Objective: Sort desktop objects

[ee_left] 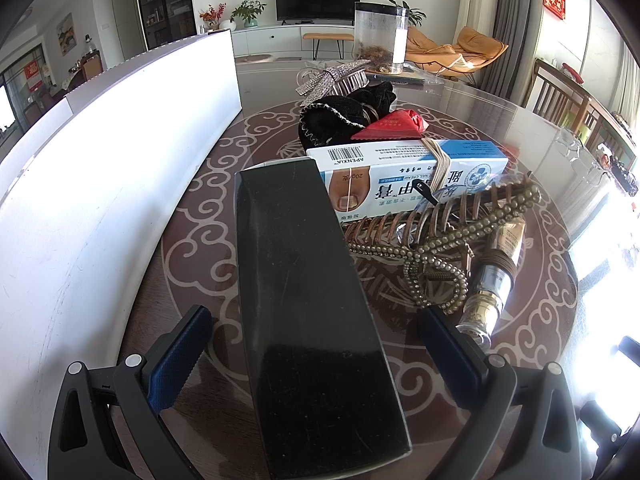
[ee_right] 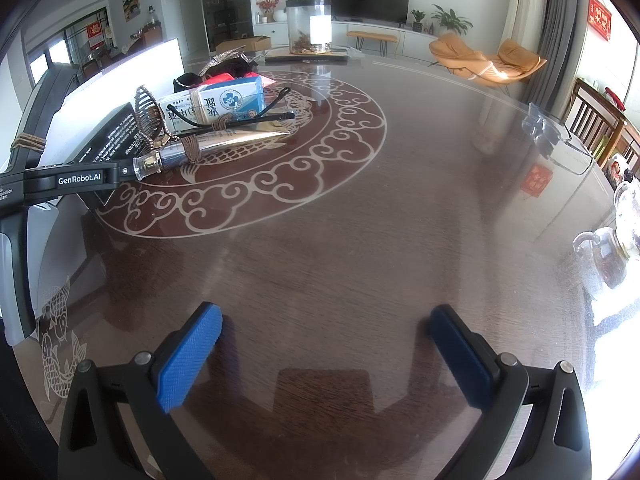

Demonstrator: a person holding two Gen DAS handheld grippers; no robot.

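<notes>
On my left wrist camera, the left gripper has its blue pads spread wide, one either side of a long black box that lies lengthwise between them; neither pad touches it as far as I can see. Just right of the box lies a cosmetic tube with a shiny clear cap, wrapped by a brown hair tie, and a beaded hair claw resting partly over it. Behind those I see the white-and-blue nail cream carton bound with rubber bands, then a red packet on a black cloth bundle, and a rhinestone hair clip. A white storage box runs along my left. Farthest stands a clear jar.

On my right camera, the right gripper hangs open over bare brown table, well apart from the pile.
</notes>
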